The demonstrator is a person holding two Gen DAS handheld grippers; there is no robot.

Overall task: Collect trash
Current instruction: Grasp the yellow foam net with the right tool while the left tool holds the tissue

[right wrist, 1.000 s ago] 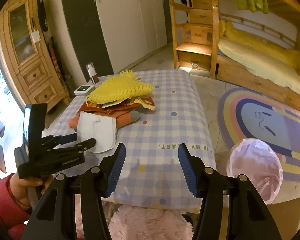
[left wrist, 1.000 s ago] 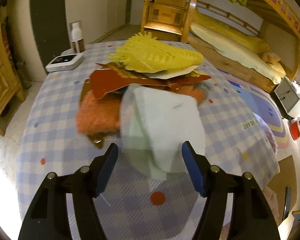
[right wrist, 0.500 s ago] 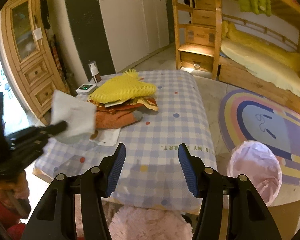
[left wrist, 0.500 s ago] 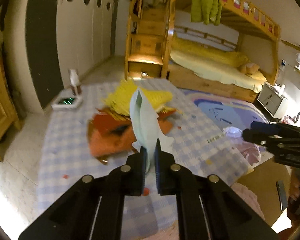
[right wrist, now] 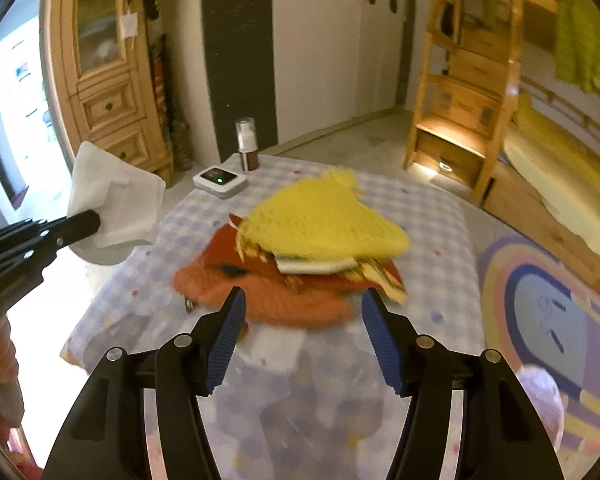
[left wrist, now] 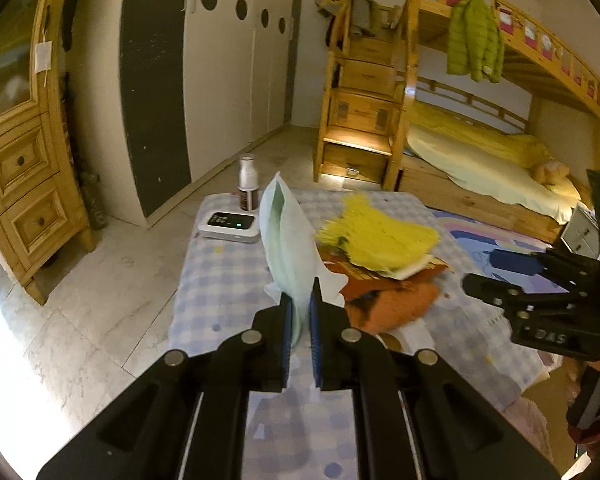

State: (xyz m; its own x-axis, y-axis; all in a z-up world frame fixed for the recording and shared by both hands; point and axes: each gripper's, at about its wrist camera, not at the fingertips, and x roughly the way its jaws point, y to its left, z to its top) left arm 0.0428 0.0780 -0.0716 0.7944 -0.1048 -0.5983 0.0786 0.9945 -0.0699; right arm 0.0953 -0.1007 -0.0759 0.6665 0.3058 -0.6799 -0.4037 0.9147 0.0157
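Note:
My left gripper (left wrist: 300,312) is shut on a pale white-green paper wrapper (left wrist: 290,248) and holds it upright above the checked table (left wrist: 220,280). The wrapper also shows at the left of the right wrist view (right wrist: 116,204), pinched in the left gripper (right wrist: 88,220). My right gripper (right wrist: 304,320) is open and empty, low over the table, facing a pile of trash: a yellow fringed piece (right wrist: 324,224) on top, red and brown wrappers (right wrist: 340,276), and an orange fuzzy piece (right wrist: 284,300) beneath. A white scrap (right wrist: 276,350) lies between its fingers. The right gripper shows at the right of the left wrist view (left wrist: 540,292).
A white device (right wrist: 219,178) and a small brown pump bottle (right wrist: 247,144) stand at the table's far corner. A pink bag-lined bin (right wrist: 540,404) sits on the floor to the right. A wooden cabinet (left wrist: 20,152) stands left, a bunk bed (left wrist: 480,152) right.
My left gripper closed on the wrapper and lifted it off the table, then swung left. My right gripper moved in toward the trash pile.

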